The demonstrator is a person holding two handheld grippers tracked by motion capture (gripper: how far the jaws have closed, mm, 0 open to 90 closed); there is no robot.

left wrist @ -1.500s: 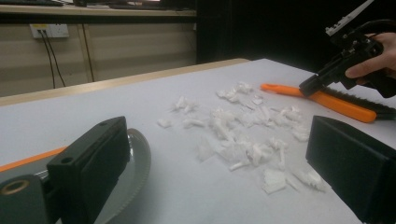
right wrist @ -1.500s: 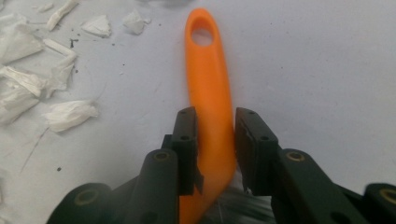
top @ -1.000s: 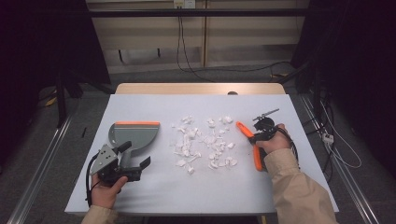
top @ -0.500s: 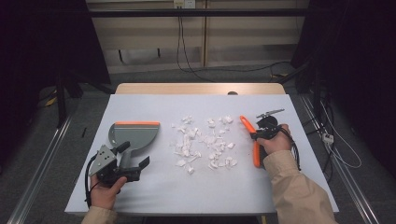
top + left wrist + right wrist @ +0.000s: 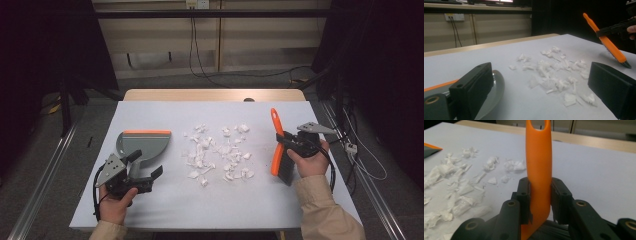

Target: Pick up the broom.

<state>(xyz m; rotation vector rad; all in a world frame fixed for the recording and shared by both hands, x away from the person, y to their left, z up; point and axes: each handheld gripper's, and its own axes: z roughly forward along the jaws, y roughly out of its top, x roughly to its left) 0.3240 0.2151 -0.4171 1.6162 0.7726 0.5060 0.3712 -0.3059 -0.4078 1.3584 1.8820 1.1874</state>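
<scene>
A pale grey desk (image 5: 165,210) stands in a dim room with cables along the back wall. Torn paper scraps (image 5: 216,155) lie at its middle. Right of the scraps, the right gripper (image 5: 292,148) is clamped on an orange brush (image 5: 275,145). Left of the scraps, beside a grey dustpan (image 5: 142,144), the left gripper (image 5: 149,179) has its jaws apart, holding nothing.

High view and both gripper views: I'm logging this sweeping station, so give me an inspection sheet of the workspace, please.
Surface: white table, scattered with scraps.
Job's things: orange brush held lifted; grey dustpan lying flat.
Clutter: torn paper bits in the middle.
Grippers: right gripper clamped on the brush handle; left gripper open beside the dustpan.
Cables: one trails from each gripper; more on the floor.
Surroundings: dark room, pale wall panels.
</scene>
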